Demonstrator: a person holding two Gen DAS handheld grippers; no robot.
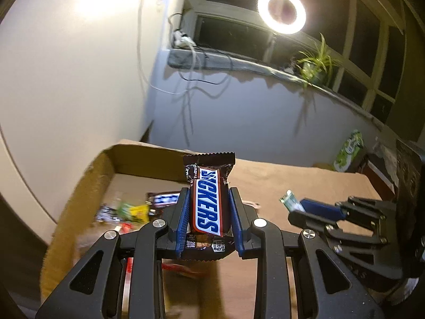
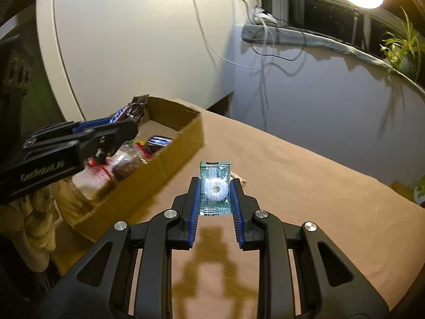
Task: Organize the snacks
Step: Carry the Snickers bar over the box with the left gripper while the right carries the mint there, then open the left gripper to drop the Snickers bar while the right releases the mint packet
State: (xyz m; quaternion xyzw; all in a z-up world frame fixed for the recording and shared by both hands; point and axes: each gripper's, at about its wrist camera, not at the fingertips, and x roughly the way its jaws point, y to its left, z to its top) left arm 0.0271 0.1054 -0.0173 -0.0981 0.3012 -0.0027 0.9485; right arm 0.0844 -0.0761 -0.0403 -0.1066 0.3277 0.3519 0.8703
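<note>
Between my left fingers (image 1: 209, 212) sits a Snickers bar (image 1: 208, 204), clamped upright over the cardboard box (image 1: 87, 186) at ten o'clock; my right fingers (image 2: 215, 194) pinch a mint packet (image 2: 215, 187) above the counter (image 2: 318, 199). I should lower each snack among its like before letting go.

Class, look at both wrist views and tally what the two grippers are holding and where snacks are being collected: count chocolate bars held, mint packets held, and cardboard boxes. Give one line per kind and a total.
Chocolate bars held: 1, the Snickers bar in the left gripper
Mint packets held: 1, the mint packet in the right gripper
Cardboard boxes: 1, the cardboard box
Total: 3
</note>
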